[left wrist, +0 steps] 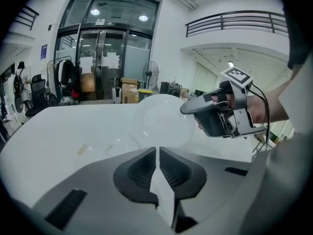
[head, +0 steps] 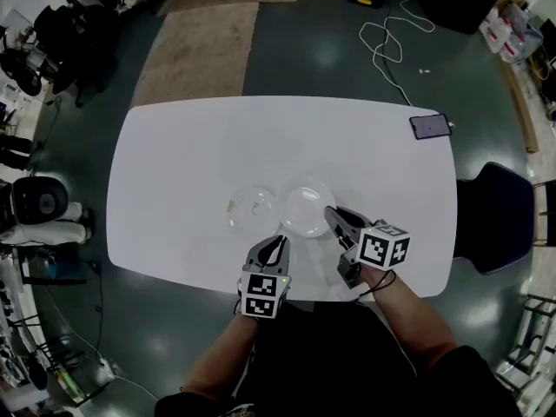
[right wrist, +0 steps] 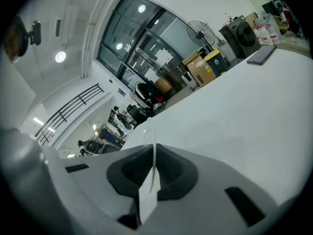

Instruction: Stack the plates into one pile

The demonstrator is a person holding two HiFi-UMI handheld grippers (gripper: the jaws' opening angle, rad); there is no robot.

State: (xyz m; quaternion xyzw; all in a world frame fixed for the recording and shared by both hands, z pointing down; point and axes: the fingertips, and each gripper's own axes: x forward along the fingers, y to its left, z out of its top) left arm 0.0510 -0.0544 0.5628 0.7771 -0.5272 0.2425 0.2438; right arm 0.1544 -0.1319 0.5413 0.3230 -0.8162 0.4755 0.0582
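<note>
Two clear plates sit near the front of the white table (head: 347,146). The right plate (head: 306,207) is raised and tilted. My right gripper (head: 330,213) is shut on its right rim, which shows edge-on as a thin clear line (right wrist: 149,131) between the jaws (right wrist: 154,148). My left gripper (head: 278,240) is shut on that plate's near rim. In the left gripper view the plate (left wrist: 164,119) rises just past the closed jaws (left wrist: 157,150), with the right gripper (left wrist: 185,109) on its far side. The other plate (head: 250,208) lies flat to the left (left wrist: 110,146).
A phone (head: 430,126) lies at the table's far right corner. A dark chair (head: 491,215) stands by the table's right end. A rug (head: 195,50) and a white cable (head: 387,37) lie on the floor beyond the table.
</note>
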